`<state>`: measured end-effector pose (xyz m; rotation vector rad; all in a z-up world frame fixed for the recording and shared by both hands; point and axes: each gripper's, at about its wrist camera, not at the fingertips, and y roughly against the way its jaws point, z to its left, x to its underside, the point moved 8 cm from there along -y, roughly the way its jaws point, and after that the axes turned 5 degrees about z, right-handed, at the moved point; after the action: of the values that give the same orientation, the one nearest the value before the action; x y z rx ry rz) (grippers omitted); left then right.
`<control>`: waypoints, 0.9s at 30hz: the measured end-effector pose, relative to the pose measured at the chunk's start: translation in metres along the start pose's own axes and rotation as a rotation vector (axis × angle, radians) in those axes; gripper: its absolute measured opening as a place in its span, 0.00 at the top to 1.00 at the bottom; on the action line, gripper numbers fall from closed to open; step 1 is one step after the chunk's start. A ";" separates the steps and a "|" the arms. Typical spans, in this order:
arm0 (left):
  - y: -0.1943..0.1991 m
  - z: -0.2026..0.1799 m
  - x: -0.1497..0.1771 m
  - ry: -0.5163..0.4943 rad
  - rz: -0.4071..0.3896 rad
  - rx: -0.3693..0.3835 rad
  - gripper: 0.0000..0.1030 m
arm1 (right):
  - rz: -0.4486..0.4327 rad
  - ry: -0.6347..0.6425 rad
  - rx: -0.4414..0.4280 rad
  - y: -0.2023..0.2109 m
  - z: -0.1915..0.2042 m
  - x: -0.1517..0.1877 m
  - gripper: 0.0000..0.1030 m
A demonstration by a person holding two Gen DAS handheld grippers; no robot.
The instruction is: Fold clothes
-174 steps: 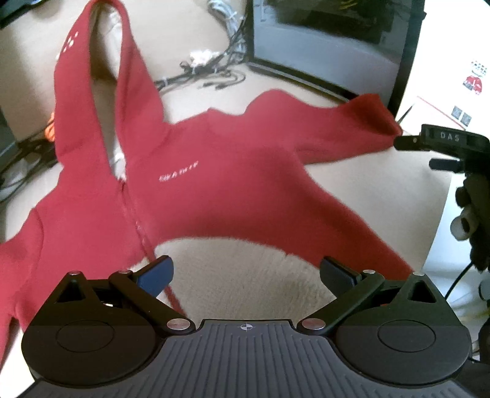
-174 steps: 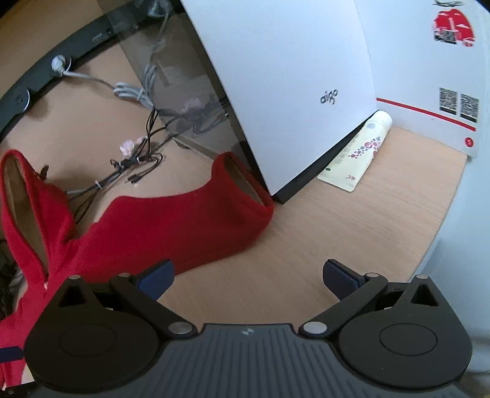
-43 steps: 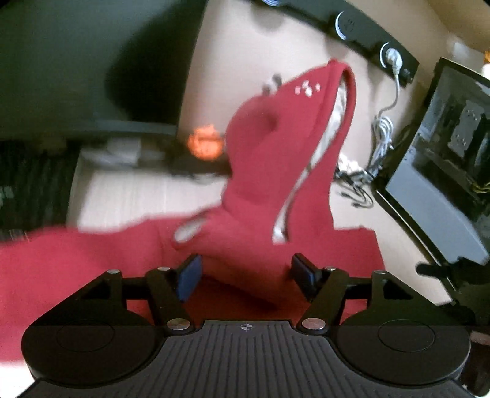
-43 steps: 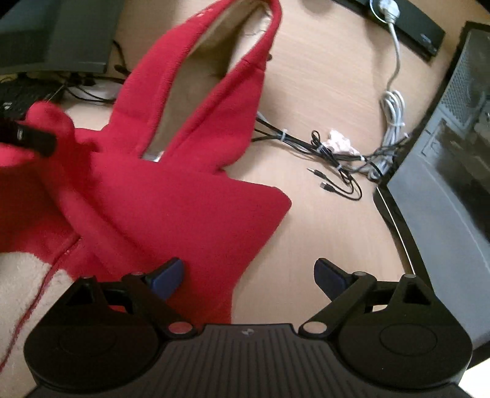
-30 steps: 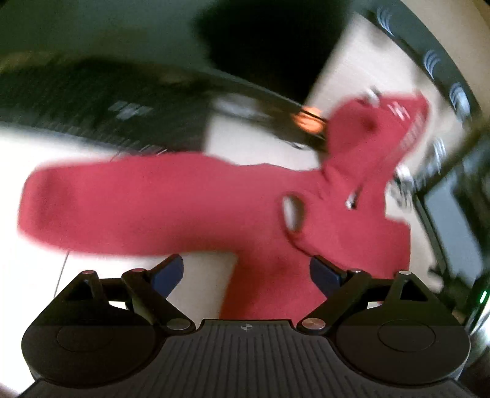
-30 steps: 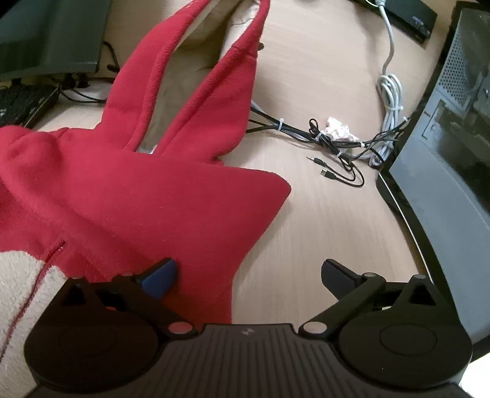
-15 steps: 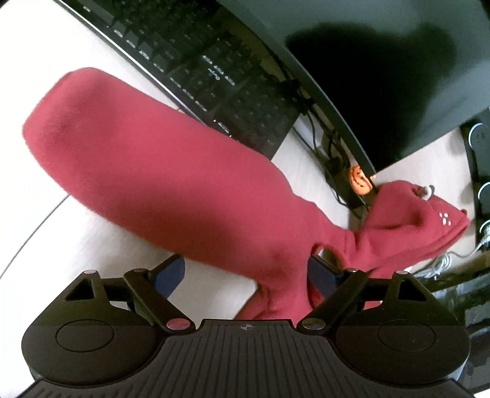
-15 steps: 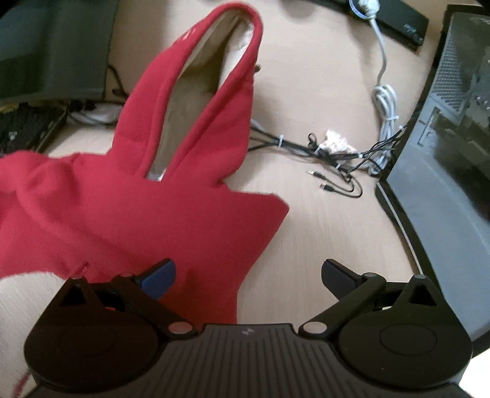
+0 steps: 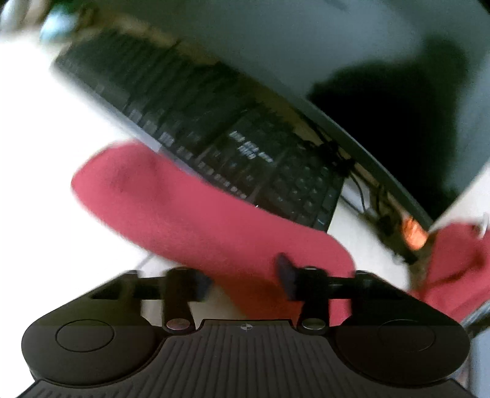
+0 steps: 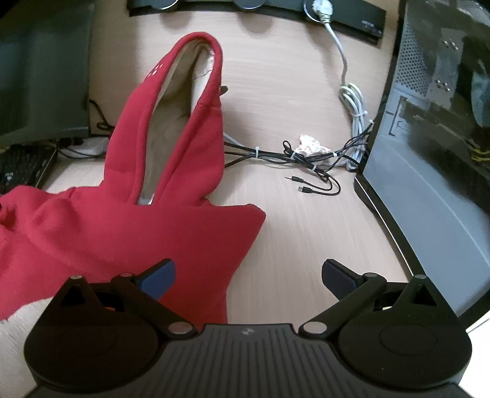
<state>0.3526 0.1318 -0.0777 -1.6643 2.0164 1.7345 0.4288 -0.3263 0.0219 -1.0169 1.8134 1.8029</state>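
Note:
A red hooded fleece garment lies on a light wooden desk. In the right wrist view its hood (image 10: pixel 180 101) points away, and the folded body (image 10: pixel 128 238) lies at the left. My right gripper (image 10: pixel 248 277) is open and empty, its left finger over the garment's edge. In the blurred left wrist view a red sleeve (image 9: pixel 190 211) runs from the keyboard down between the fingers. My left gripper (image 9: pixel 242 278) has its jaws partly closed around the sleeve; whether they grip the cloth is unclear.
A black keyboard (image 9: pixel 220 147) and a monitor (image 9: pixel 352 61) stand behind the sleeve. In the right wrist view, loose cables (image 10: pixel 300 159) lie mid-desk, a computer case (image 10: pixel 438 137) stands at the right, and a power strip (image 10: pixel 275 7) lies at the back.
My left gripper has swung from the hood to the left sleeve, and its jaws have narrowed around it. My right gripper has let go of the garment and stays open.

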 end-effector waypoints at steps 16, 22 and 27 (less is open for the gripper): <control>0.084 -0.254 0.103 -0.867 -0.044 0.487 0.43 | -0.032 -0.250 -0.003 0.027 -0.063 0.030 0.01; 0.056 -0.257 0.165 -1.084 0.077 0.417 0.23 | -0.021 -0.285 0.028 0.035 -0.084 0.044 0.00; 0.037 -0.261 0.177 -1.209 0.070 0.340 0.28 | -0.005 -0.309 0.030 0.035 -0.088 0.055 0.00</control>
<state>0.4025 -0.1810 -0.0546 -0.2371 1.5555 1.6082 0.3859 -0.4272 0.0157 -0.6858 1.6410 1.8093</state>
